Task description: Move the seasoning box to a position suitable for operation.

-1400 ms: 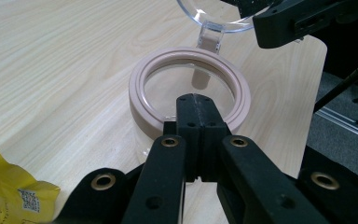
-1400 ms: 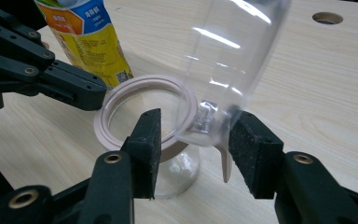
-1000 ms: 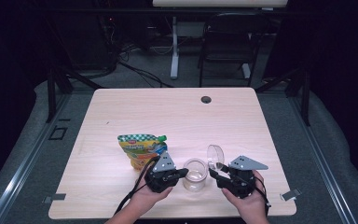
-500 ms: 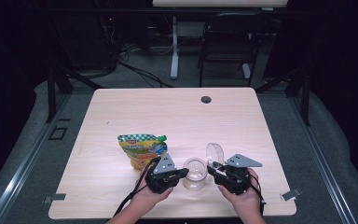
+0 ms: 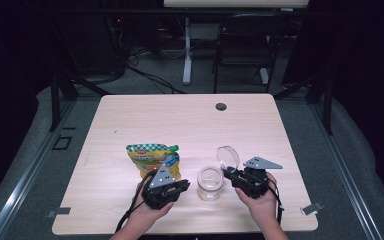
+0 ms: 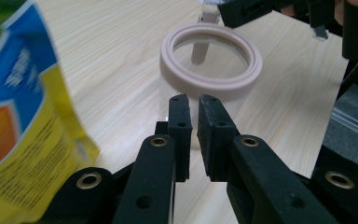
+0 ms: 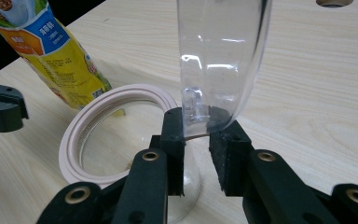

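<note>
Jar: clear glass jar [image 5: 210, 183] with beige ring, upright on the wooden table [image 5: 190, 125] between both grippers.
Right gripper [image 7: 196, 125]: jaws, just closing, clamp the clear hinged lid [image 7: 221, 56].
Left gripper [image 6: 192, 105]: jaws nearly together, just opening, empty.
Risk: pulling the lid may tip the unsupported jar.

A light wooden table [image 5: 145, 120] with a round cable hole [image 5: 221, 106] is standing on grey carpet [image 5: 360, 165], lit from above while the room behind is lying in darkness. Beyond the grippers, past the table's far edge, a black chair [image 5: 245, 45] and a white desk leg [image 5: 186, 50] are standing among trailing cables [image 5: 150, 75].
</note>
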The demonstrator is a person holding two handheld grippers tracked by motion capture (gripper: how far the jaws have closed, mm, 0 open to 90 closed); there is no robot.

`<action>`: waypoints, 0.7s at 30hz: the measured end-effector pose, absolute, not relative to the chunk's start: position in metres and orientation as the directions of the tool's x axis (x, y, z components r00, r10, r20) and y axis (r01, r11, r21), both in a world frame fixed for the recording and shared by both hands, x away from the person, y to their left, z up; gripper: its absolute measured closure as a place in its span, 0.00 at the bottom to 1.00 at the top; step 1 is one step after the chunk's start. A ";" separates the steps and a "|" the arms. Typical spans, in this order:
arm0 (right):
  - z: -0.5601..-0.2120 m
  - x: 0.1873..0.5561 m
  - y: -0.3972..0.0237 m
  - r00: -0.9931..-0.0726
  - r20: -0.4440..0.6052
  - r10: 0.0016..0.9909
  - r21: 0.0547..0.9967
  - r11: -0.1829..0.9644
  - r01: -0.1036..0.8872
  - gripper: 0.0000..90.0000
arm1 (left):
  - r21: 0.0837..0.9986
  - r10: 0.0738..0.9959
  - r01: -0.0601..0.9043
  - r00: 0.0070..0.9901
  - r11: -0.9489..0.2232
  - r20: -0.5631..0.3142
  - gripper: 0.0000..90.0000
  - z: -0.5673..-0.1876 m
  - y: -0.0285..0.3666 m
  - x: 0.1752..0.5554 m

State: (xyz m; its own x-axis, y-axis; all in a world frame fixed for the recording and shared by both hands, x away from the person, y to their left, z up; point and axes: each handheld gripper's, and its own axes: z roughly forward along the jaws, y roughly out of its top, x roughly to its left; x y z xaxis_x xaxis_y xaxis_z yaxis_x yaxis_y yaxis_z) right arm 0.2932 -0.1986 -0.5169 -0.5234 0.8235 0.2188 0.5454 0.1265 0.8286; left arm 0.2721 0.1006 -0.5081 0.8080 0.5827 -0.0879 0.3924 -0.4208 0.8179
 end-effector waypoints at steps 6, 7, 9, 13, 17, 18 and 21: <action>-0.517 0.303 -0.196 -0.540 0.217 0.813 0.832 0.135 0.538 0.84 | 0.819 0.629 0.405 0.774 -0.406 -0.071 0.91 -0.506 0.127 0.266; -0.517 0.305 -0.196 -0.544 0.212 0.812 0.831 0.143 0.538 0.84 | 0.822 0.641 0.410 0.764 -0.395 -0.073 0.91 -0.506 0.132 0.265; -0.517 0.309 -0.195 -0.548 0.207 0.810 0.833 0.147 0.533 0.83 | 0.821 0.657 0.416 0.751 -0.391 -0.068 0.90 -0.506 0.142 0.264; -0.518 0.315 -0.197 -0.561 0.209 0.801 0.833 0.155 0.532 0.77 | 0.821 0.694 0.433 0.717 -0.373 -0.063 0.86 -0.510 0.163 0.263; -0.518 0.315 -0.199 -0.556 0.211 0.804 0.833 0.150 0.533 0.74 | 0.825 0.729 0.449 0.682 -0.344 -0.066 0.81 -0.513 0.188 0.264; -0.517 0.314 -0.199 -0.556 0.206 0.806 0.833 0.153 0.531 0.74 | 0.829 0.745 0.451 0.664 -0.330 -0.064 0.79 -0.514 0.195 0.265; -0.516 0.311 -0.200 -0.557 0.201 0.806 0.837 0.154 0.525 0.78 | 0.838 0.781 0.465 0.620 -0.287 -0.077 0.75 -0.517 0.212 0.268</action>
